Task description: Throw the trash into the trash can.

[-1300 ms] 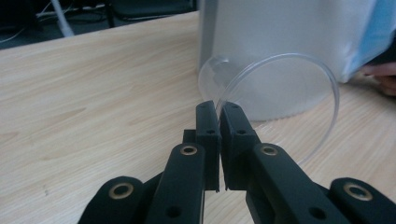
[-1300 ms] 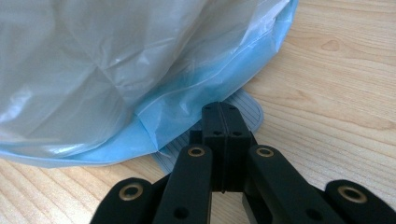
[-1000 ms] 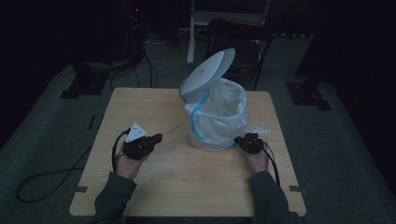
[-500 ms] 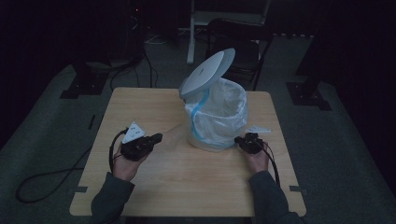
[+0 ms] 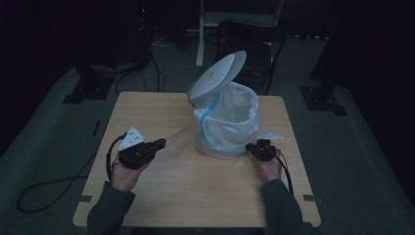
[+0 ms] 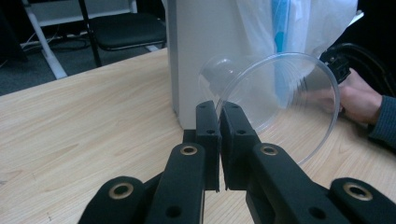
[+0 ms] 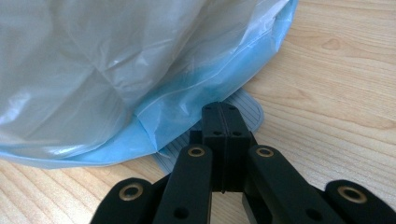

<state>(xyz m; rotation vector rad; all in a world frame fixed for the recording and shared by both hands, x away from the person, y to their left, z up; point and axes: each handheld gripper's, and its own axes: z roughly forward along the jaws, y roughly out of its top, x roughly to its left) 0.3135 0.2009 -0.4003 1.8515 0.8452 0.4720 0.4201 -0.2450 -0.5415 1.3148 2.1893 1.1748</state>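
A white pedal bin [image 5: 222,139] lined with a white and blue plastic bag [image 5: 234,115] stands mid-table, its round lid [image 5: 218,76] tilted up and open. My left gripper [image 5: 159,144] is shut on the rim of a clear plastic cup [image 6: 280,102], held on its side just left of the bin's wall [image 6: 198,51]. The cup [image 5: 178,139] shows only faintly from above. My right gripper [image 7: 223,109] is shut with nothing between the jaws, and its tips rest on the bin's ribbed grey pedal [image 7: 250,114] under the bag's blue edge [image 7: 140,135]. That right gripper [image 5: 252,147] sits at the bin's right foot.
The wooden table [image 5: 195,191] has bare room in front of the bin and at the left. A dark chair [image 5: 249,44] and a white stand [image 5: 205,29] are behind the table. A cable [image 5: 49,188] loops on the floor to the left.
My left gripper has risen a little with the cup in it. The right gripper and the bin's lid have stayed put.
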